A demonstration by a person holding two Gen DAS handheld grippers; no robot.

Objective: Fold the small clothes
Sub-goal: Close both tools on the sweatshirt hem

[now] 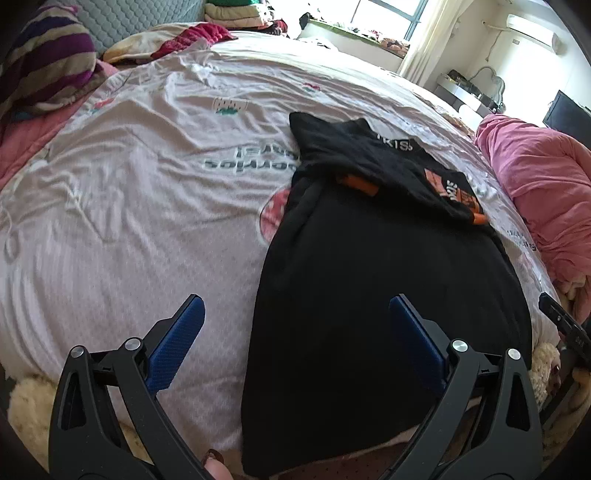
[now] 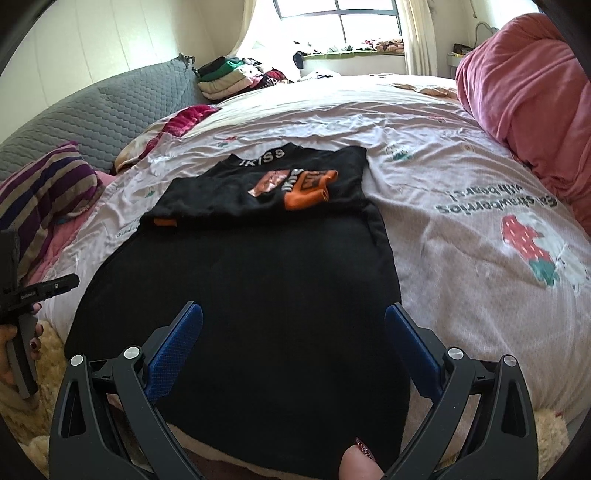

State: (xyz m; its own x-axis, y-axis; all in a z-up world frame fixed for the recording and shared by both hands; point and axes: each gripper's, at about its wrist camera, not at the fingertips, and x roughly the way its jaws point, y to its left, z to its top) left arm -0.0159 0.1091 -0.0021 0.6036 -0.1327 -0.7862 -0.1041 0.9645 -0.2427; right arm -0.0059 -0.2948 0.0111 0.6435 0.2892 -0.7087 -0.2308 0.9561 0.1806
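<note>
Right wrist: "IKISS" on blk top (image 2: 258,192)

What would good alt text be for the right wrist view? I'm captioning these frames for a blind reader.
A black garment with orange trim lies flat on a pale printed bedsheet, its top part folded down, with the open right gripper above its near end. A pink blanket sits at right and the left gripper at the left edge.

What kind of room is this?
Most likely a home bedroom: a wide bed under a strawberry-print sheet, a padded grey headboard, and folded clothes stacked by the window.
</note>
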